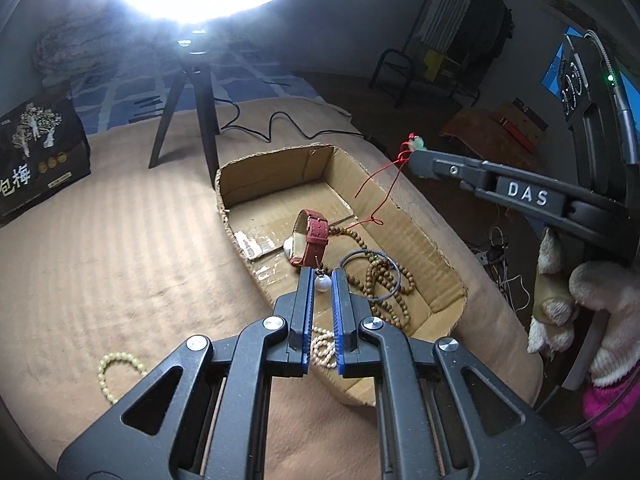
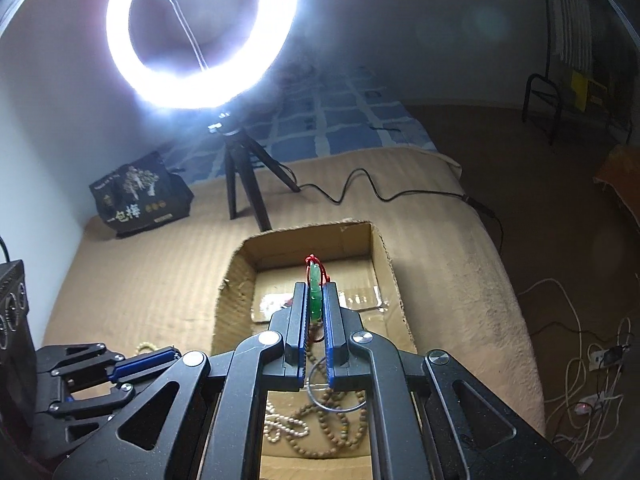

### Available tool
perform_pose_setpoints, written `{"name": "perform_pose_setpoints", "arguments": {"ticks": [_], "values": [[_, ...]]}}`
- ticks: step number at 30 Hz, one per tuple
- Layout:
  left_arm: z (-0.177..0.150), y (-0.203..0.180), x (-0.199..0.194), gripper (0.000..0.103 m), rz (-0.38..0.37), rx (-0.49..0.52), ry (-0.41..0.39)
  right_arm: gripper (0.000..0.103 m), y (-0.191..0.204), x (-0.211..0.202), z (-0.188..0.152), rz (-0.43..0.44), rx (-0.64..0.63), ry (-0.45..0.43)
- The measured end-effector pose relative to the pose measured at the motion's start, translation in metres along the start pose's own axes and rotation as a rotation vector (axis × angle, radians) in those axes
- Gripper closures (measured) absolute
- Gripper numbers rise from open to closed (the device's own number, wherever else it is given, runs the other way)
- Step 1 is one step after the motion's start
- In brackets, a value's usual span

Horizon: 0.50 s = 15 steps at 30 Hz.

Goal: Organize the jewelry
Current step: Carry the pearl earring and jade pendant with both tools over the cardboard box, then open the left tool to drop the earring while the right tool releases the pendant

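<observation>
My left gripper (image 1: 323, 277) is shut on a pearl drop earring (image 1: 323, 284), which hangs between the blue pads over the near part of an open cardboard box (image 1: 420, 240). Inside the box lie a red-strapped watch (image 1: 314, 236), a brown wooden bead string (image 1: 378, 280), a dark bangle (image 1: 372, 276) and a pale pearl strand (image 1: 325, 346). My right gripper (image 2: 316, 294) is shut on a green jade pendant (image 2: 315, 296) with a red cord (image 1: 384, 192) trailing into the box (image 2: 384, 256). From the left wrist view, the right gripper (image 1: 416, 156) hovers over the box's right wall. The left gripper (image 2: 172, 356) shows at lower left.
A cream bead bracelet (image 1: 116, 368) lies on the tan blanket left of the box. A ring light on a tripod (image 1: 192, 120) and its cable (image 1: 280, 128) stand behind the box. A black printed bag (image 1: 40, 160) sits at far left. The bed edge drops off at right, where a hand in a fuzzy sleeve (image 1: 600, 300) holds the right gripper.
</observation>
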<state>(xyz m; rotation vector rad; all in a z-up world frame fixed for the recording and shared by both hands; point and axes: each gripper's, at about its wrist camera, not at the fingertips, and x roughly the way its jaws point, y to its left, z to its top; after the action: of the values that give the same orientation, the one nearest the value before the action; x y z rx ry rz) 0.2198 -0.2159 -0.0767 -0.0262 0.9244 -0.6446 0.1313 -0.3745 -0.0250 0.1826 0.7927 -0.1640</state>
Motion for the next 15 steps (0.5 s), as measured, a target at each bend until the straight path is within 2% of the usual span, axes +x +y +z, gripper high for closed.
{"name": "perform_pose_setpoints", "arguments": {"ticks": [15], "values": [[0.001, -0.013, 0.026, 0.096, 0.012, 0.022, 0.033, 0.098, -0.023, 0.018, -0.003, -0.006, 0.045, 0.042]]}}
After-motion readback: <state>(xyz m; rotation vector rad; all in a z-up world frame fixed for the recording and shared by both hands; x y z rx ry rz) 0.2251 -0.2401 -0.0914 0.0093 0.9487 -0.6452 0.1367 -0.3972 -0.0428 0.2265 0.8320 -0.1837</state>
